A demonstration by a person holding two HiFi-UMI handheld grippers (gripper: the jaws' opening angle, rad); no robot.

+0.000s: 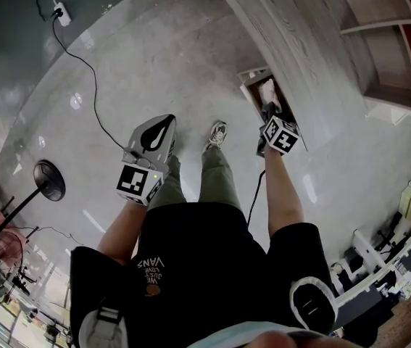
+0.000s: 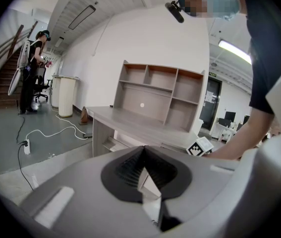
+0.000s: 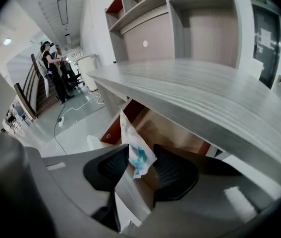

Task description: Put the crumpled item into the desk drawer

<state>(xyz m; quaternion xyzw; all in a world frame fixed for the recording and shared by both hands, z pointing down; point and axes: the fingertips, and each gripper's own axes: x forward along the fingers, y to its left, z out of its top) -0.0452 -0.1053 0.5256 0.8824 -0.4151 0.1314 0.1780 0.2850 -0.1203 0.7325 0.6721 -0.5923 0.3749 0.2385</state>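
Observation:
The crumpled item (image 1: 267, 93) is white with teal print. In the right gripper view the crumpled item (image 3: 138, 152) hangs between the jaws of my right gripper (image 3: 140, 165), leaning on the left pad with a gap to the right pad, so the jaws are open. In the head view my right gripper (image 1: 269, 107) reaches into the open desk drawer (image 1: 251, 93) under the grey desk (image 1: 277, 27). My left gripper (image 1: 163, 122) hangs over the floor to the left of the drawer, its jaws shut and empty. In its own view the left gripper (image 2: 144, 155) points toward the desk (image 2: 130, 120).
A power strip (image 1: 61, 13) with a black cable lies on the floor at the far left. A standing fan (image 1: 49, 181) is at the left. A shelf unit (image 2: 157, 95) tops the desk. People stand by the stairs (image 3: 51, 68). My shoe (image 1: 217, 133) is near the drawer.

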